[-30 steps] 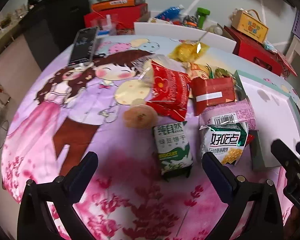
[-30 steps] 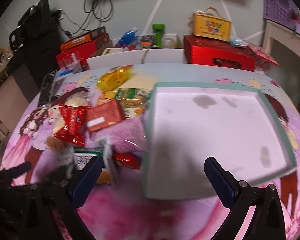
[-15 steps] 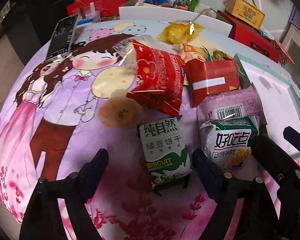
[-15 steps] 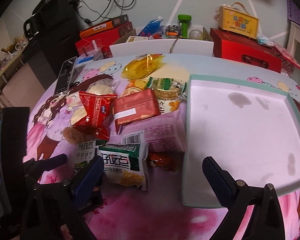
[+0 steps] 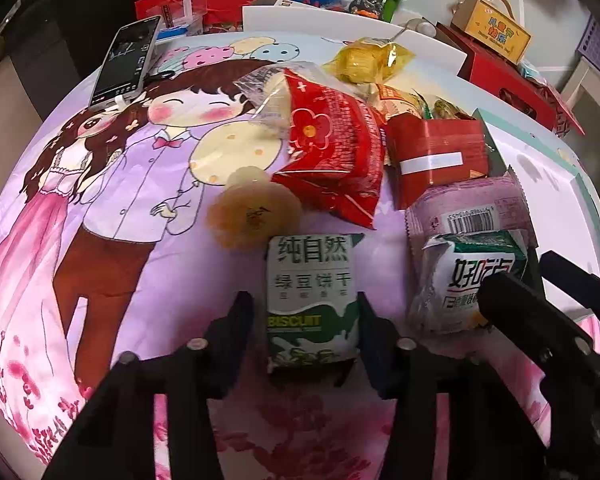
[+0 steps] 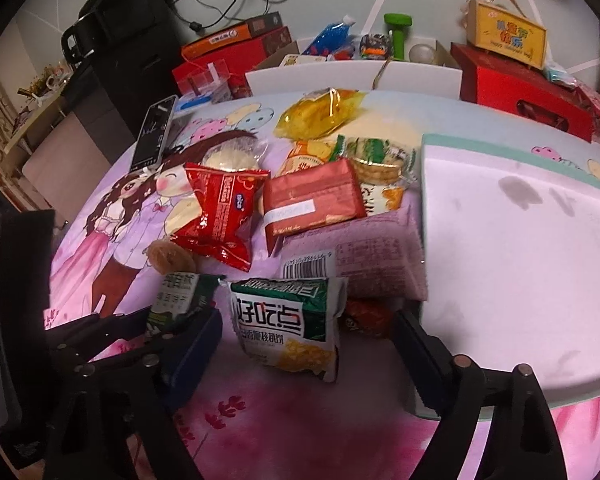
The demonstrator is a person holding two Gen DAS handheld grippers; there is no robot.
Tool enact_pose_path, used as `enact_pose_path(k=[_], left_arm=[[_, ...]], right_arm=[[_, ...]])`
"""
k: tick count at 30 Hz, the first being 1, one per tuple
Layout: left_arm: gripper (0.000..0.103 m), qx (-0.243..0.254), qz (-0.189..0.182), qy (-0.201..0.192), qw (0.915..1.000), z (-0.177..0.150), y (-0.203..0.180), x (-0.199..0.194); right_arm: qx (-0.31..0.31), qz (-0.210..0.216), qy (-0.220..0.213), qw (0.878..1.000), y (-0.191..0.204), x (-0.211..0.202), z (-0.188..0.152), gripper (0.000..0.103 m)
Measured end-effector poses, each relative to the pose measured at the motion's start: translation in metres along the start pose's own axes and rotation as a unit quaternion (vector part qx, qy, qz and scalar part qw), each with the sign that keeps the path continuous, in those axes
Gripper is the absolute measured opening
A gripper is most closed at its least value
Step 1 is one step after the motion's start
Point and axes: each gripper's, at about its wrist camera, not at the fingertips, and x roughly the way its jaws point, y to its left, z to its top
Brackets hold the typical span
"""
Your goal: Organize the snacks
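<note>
Near the front edge of the counter (image 5: 80, 280), with its pink cartoon cloth, the left gripper (image 5: 305, 316) has its black fingers pressed against both sides of a green-and-white biscuit packet (image 5: 312, 292). Just beside it the right gripper (image 6: 306, 344) stands wide open around a green-and-white cracker bag (image 6: 288, 328), not touching it. Behind lie a red crinkled snack bag (image 5: 332, 160), a red flat packet (image 5: 440, 156) and a yellow wrapped bun (image 5: 368, 60). An empty white tray with a teal rim (image 6: 520, 220) sits toward the right edge.
</note>
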Motion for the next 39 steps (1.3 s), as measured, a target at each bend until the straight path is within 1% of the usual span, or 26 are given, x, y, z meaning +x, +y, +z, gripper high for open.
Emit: enact_pose_path(k=[4, 12, 16, 19, 21, 23, 25, 26, 32, 35, 39], left_arm=[[0.041, -0.005, -0.008, 0.0, 1.0, -0.001, 0.003, 0.0], [0.041, 0.002, -0.003, 0.0, 1.0, -0.004, 0.006, -0.002], [0.041, 0.009, -0.001, -0.002, 1.0, -0.005, 0.005, -0.003], [0.041, 0.007, -0.004, -0.002, 1.0, -0.005, 0.005, -0.002], [0.041, 0.006, -0.005, -0.002, 1.0, -0.005, 0.005, -0.002], [0.041, 0.006, -0.006, -0.003, 1.0, -0.005, 0.004, -0.003], [0.041, 0.006, -0.006, -0.003, 1.0, -0.005, 0.005, -0.003], [0.041, 0.006, -0.006, -0.003, 1.0, -0.005, 0.006, -0.003], [0.041, 0.007, -0.01, -0.004, 0.9999, -0.006, 0.005, -0.006], [0.041, 0.006, -0.02, -0.006, 0.9998, -0.007, 0.004, -0.009], [0.041, 0.011, -0.021, -0.012, 0.9996, -0.007, 0.0, -0.015]], right_arm=[[-0.008, -0.003, 0.004, 1.0, 0.004, 0.004, 0.001, 0.086], [-0.02, -0.017, 0.019, 0.999, 0.012, 0.019, 0.004, 0.082], [-0.025, -0.025, 0.02, 0.999, 0.014, 0.023, 0.005, 0.081], [-0.029, -0.027, 0.018, 0.999, 0.016, 0.024, 0.005, 0.073], [-0.033, -0.026, 0.017, 0.999, 0.018, 0.024, 0.005, 0.065], [-0.034, -0.024, 0.018, 0.999, 0.018, 0.023, 0.005, 0.06], [-0.035, -0.022, 0.018, 0.999, 0.019, 0.022, 0.005, 0.057], [-0.036, -0.023, 0.016, 0.999, 0.019, 0.021, 0.005, 0.053], [-0.032, -0.014, 0.014, 0.999, 0.018, 0.018, 0.005, 0.052], [-0.031, -0.008, 0.007, 0.999, 0.019, 0.012, 0.006, 0.052], [-0.025, -0.003, -0.002, 1.0, 0.017, 0.002, 0.008, 0.052]])
